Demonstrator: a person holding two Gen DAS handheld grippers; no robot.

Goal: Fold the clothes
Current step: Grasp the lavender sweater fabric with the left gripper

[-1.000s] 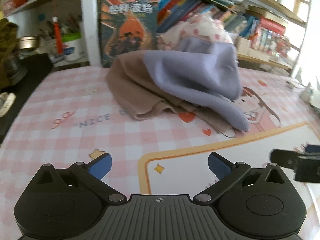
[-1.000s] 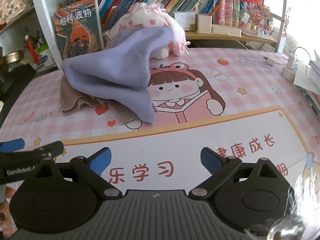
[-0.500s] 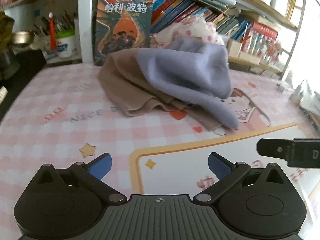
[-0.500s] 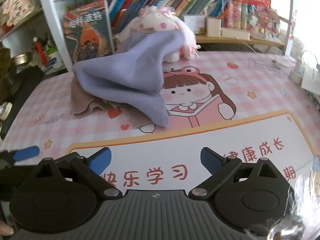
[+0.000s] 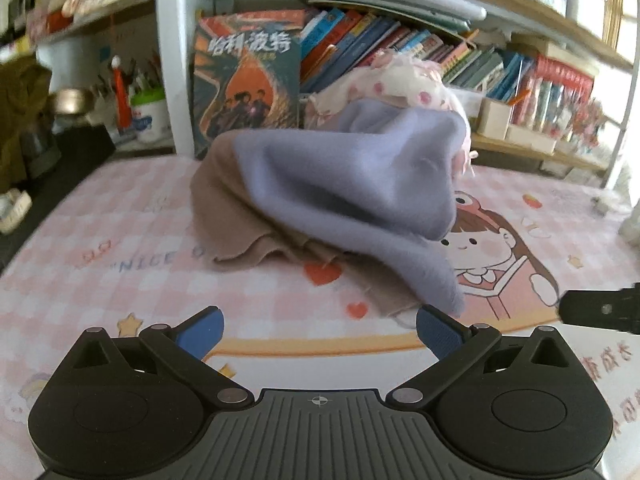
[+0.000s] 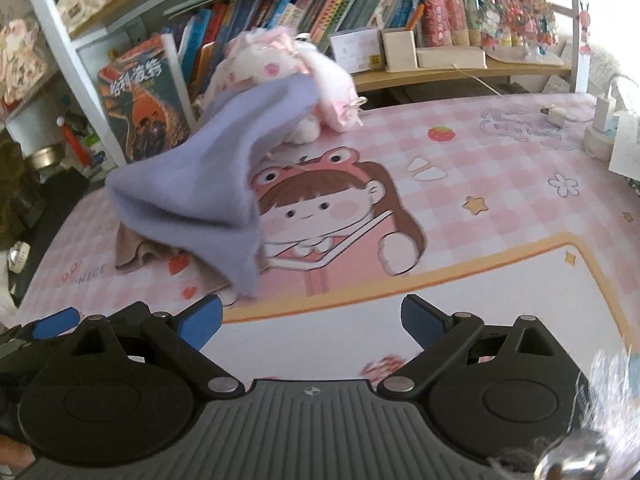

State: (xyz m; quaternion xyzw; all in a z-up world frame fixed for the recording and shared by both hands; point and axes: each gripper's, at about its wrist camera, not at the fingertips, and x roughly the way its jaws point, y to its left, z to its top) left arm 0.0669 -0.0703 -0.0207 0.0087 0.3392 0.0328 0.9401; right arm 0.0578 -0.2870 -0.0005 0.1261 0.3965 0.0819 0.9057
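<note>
A crumpled lavender garment [image 5: 352, 184] lies heaped over a tan garment [image 5: 236, 216] on the pink checked table mat [image 5: 120, 264]. The pile also shows in the right wrist view: lavender garment [image 6: 200, 188], tan garment [image 6: 128, 252]. My left gripper [image 5: 318, 330] is open and empty, just short of the pile's near tip. My right gripper [image 6: 312, 320] is open and empty, to the right of the pile's tip. A right gripper finger [image 5: 600, 310] shows at the left view's right edge. The left gripper [image 6: 56, 322] shows at the right view's lower left.
A pink-spotted plush toy [image 6: 280, 64] leans behind the pile. A bookshelf with a large upright book [image 5: 248, 80] and rows of books [image 6: 320, 12] backs the table. A charger and cable [image 6: 600, 116] lie far right. A dark surface with a metal bowl [image 5: 72, 100] is at left.
Both grippers have moved forward toward the clothes pile, which looms larger. The right view has swung right and tilted. The clothes have not moved.
</note>
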